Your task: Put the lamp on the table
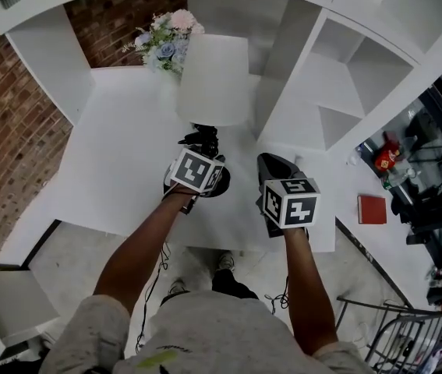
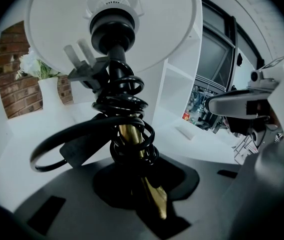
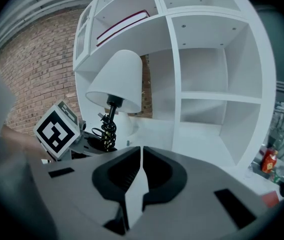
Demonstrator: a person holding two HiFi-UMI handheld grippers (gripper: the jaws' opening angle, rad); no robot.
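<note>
The lamp (image 1: 213,80) has a white shade, a brass stem wound with black cord (image 2: 126,134) and a black base. It stands upright over the front part of the white table (image 1: 119,154); I cannot tell whether its base touches the top. My left gripper (image 1: 203,142) is shut on the stem just above the base, and in the left gripper view the stem sits between the jaws (image 2: 142,176). My right gripper (image 1: 274,164) is to the right of the lamp, its jaws shut with nothing in them (image 3: 142,151). The right gripper view shows the lamp (image 3: 119,81) at left.
A white vase of flowers (image 1: 166,41) stands at the back of the table behind the shade. White shelf compartments (image 1: 337,84) rise at the right, brick wall (image 1: 2,107) at the left. A red flat thing (image 1: 372,209) lies on a surface to the far right.
</note>
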